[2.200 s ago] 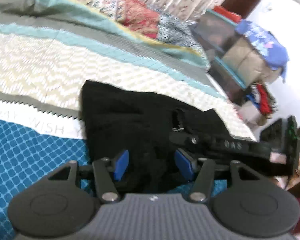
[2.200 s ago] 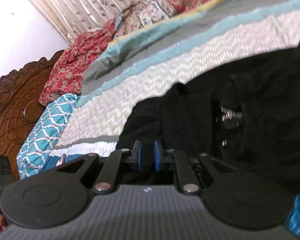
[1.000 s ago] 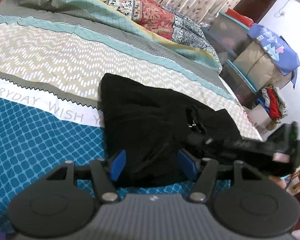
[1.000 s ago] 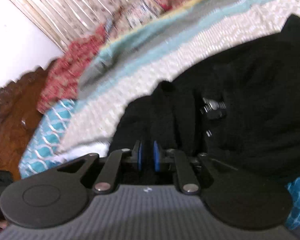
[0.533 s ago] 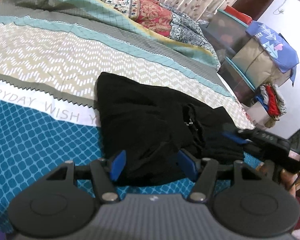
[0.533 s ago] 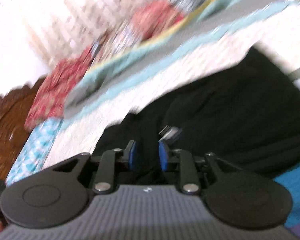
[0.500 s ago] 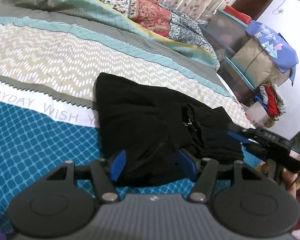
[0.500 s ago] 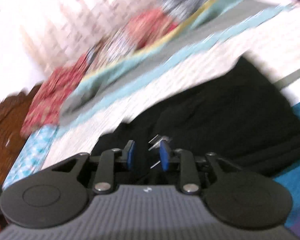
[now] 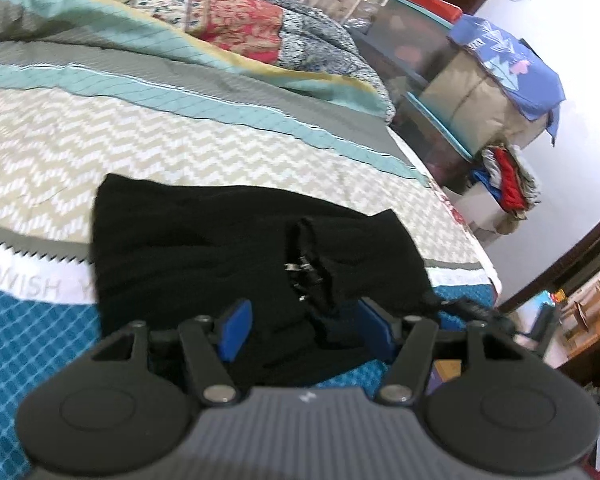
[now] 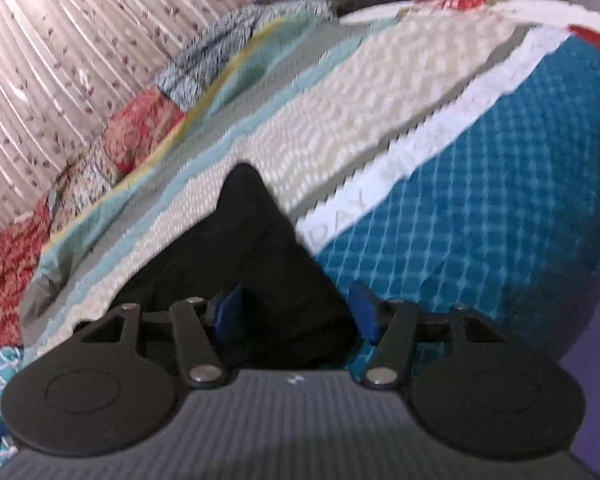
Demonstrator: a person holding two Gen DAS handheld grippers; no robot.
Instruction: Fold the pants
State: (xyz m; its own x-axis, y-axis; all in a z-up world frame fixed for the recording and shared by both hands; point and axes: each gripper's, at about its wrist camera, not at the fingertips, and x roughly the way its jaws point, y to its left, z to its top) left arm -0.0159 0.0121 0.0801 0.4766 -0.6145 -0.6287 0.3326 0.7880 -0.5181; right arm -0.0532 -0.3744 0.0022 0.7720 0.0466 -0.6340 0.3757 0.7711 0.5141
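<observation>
Swinging clear, the right claw (image 10: pixel 294 314) had just opened off the soft black cloth pants (image 9: pixel 204 248), folded at six o'clock on the patterned bed quilt (image 9: pixel 100 152); the left claw (image 9: pixel 306 330) stood apart, empty. Light, limp fabric; best pinched at a folded edge.

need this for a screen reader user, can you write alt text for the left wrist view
Folded black pants lie on a patterned bedspread, seen over the left gripper, whose blue-padded jaws stand open just above the near edge of the cloth. Storage boxes and piled clothes sit beside the bed at right.
</observation>
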